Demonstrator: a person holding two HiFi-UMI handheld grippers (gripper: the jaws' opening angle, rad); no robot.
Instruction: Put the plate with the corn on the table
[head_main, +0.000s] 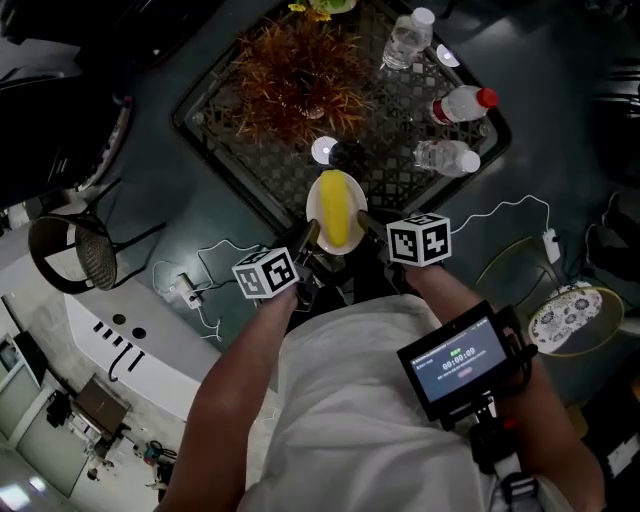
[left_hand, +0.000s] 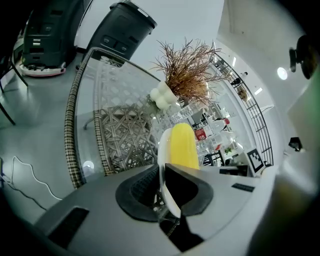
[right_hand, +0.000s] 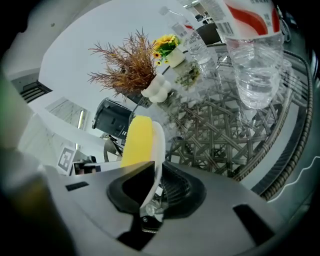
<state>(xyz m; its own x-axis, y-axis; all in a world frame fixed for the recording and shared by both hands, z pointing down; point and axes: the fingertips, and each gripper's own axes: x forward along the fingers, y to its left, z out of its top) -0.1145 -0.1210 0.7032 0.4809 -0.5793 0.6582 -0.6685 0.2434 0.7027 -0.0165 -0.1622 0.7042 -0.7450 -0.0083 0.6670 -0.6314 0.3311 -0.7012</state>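
Note:
A white plate (head_main: 322, 212) carrying a yellow corn cob (head_main: 337, 208) is held over the near corner of the glass-topped wicker table (head_main: 395, 100); I cannot tell whether it touches the glass. My left gripper (head_main: 308, 238) is shut on the plate's left rim and my right gripper (head_main: 371, 226) on its right rim. The left gripper view has the plate (left_hand: 162, 150) edge-on between the jaws of the left gripper (left_hand: 167, 189), corn (left_hand: 182, 146) to its right. From the right gripper (right_hand: 152, 184), the plate (right_hand: 158, 145) and corn (right_hand: 138, 141) mirror this.
On the table stand a dried rust-coloured plant (head_main: 300, 75), a small white vase (head_main: 325, 150) and three water bottles (head_main: 408, 40) (head_main: 462, 103) (head_main: 447, 157). A bottle (right_hand: 252, 60) looms close at right. A chair (head_main: 75, 250) sits left, a round patterned stool (head_main: 570, 315) right, cables on the floor.

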